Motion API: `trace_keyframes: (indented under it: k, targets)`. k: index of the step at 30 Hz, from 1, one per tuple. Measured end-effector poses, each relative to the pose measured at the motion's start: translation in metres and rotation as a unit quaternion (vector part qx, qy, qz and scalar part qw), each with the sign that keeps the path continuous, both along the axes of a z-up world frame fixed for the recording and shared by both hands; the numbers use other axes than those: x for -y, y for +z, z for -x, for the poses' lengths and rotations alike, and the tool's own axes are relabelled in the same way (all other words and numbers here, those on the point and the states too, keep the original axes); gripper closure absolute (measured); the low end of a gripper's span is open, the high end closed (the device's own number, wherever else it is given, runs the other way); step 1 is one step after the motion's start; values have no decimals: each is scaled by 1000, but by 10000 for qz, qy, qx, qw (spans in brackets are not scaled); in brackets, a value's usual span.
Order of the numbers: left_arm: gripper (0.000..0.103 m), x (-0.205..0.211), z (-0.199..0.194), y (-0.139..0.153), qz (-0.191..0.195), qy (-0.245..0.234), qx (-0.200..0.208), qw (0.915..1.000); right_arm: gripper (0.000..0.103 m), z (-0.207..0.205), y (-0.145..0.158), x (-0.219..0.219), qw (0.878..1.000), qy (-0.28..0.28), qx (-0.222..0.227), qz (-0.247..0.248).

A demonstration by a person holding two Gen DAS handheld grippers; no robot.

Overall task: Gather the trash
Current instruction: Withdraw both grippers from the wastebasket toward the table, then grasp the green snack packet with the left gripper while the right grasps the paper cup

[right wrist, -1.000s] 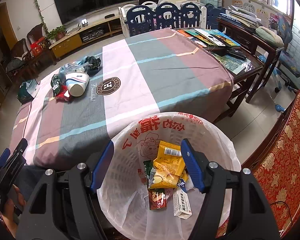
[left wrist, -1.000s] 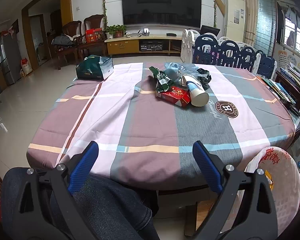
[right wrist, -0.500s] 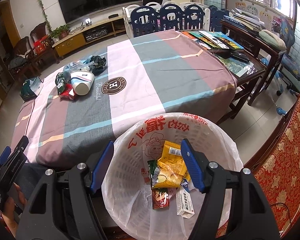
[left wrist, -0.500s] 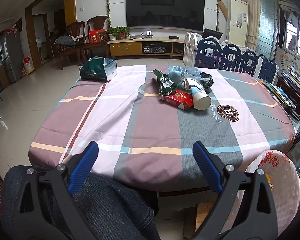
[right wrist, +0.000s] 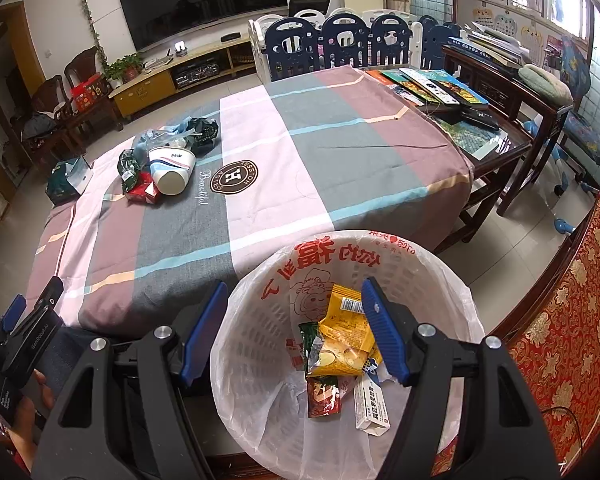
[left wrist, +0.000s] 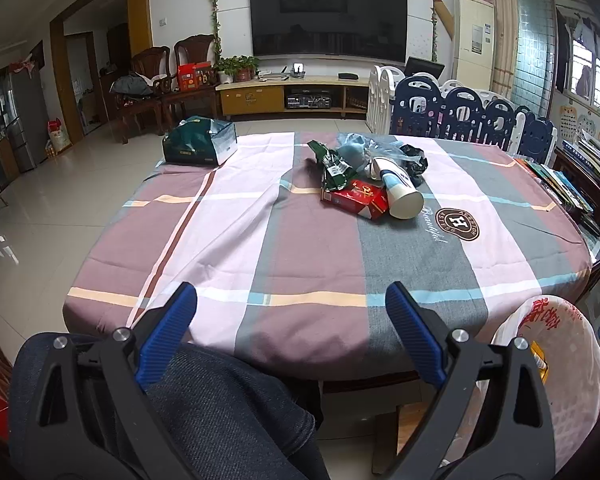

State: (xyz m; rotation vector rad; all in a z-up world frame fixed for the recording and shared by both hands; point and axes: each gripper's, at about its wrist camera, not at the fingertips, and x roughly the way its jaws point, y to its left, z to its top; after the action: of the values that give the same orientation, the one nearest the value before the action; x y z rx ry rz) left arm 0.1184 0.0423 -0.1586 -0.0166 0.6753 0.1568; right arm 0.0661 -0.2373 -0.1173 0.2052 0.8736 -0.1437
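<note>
A pile of trash lies on the table's far middle: a red carton (left wrist: pixel 356 199), a white paper cup (left wrist: pixel 400 192) on its side, a green wrapper (left wrist: pixel 332 168) and clear and dark plastic bags (left wrist: pixel 380 148). The pile also shows in the right wrist view (right wrist: pixel 160 168). My left gripper (left wrist: pixel 291 300) is open and empty, low over my lap at the table's near edge. My right gripper (right wrist: pixel 292 294) is open and empty above the white bag-lined bin (right wrist: pixel 452 280), which holds a yellow packet (right wrist: pixel 344 336) and other wrappers. The bin shows in the left wrist view (left wrist: pixel 560 356).
The table wears a striped cloth (left wrist: pixel 300 240). A green tissue pack (left wrist: pixel 200 144) sits at its far left corner. Books and remotes (right wrist: pixel 432 88) cover a side table on the right. A red patterned seat (right wrist: pixel 572 320) stands right of the bin. Playpen fencing (left wrist: pixel 460 116) lies behind.
Both grippers have risen and tilted slightly, so the table and bin sit lower in view. Both stay open and empty. The trash has not moved.
</note>
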Motion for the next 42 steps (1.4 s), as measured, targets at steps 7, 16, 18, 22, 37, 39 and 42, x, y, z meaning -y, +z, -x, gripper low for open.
trace_keyframes:
  k: [7, 16, 18, 22, 37, 39, 42]
  targets:
    - [8, -37, -9, 5, 354, 257, -93, 9990, 35, -26, 1, -15, 9997, 137, 118, 148]
    - [8, -90, -58, 3, 821, 59, -258, 9963, 35, -157, -15, -95, 9935, 1059, 231, 345]
    - [8, -98, -74, 1, 802, 11, -291, 9964, 35, -195, -18, -116, 9912, 1242, 226, 388]
    - [8, -115, -111, -5, 1017, -135, -510, 9934, 28, -261, -36, -148, 9878, 1447, 61, 571]
    - [10, -63, -327, -45, 1870, -1156, -1198, 9682, 76, -270, -86, -154, 9792, 1853, -121, 819]
    - [46, -56, -337, -54, 1988, -1275, -1297, 9630, 78, -260, -87, -148, 9803, 1873, -160, 612]
    - [73, -47, -340, -66, 1750, -1424, -1486, 9628, 78, -248, -87, -140, 9830, 1785, -186, 400]
